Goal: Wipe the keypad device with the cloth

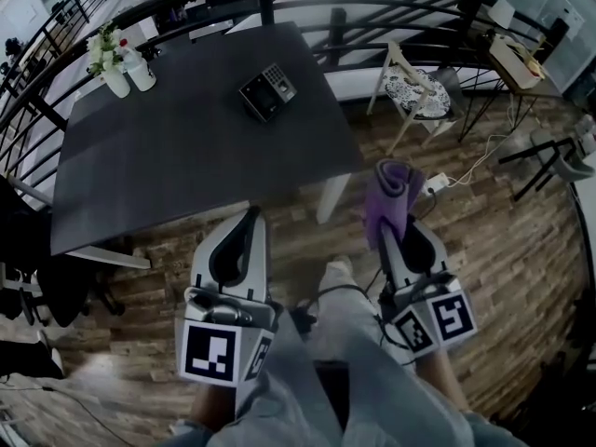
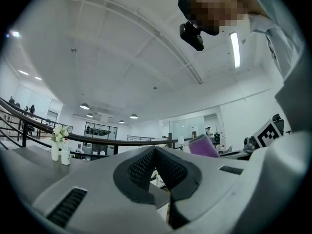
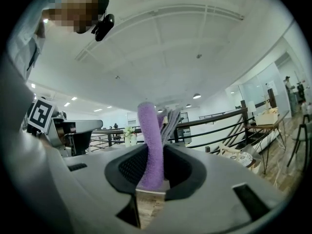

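Cloth between right tongs

Keypad device near the counter's far edge, right hand-held gripper clamping purple cloth beyond its near edge, left hand-held gripper closed

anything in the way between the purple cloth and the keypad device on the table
Nothing visible: only bare dark tabletop lies between the black keypad device and the purple folded cloth in the right gripper.
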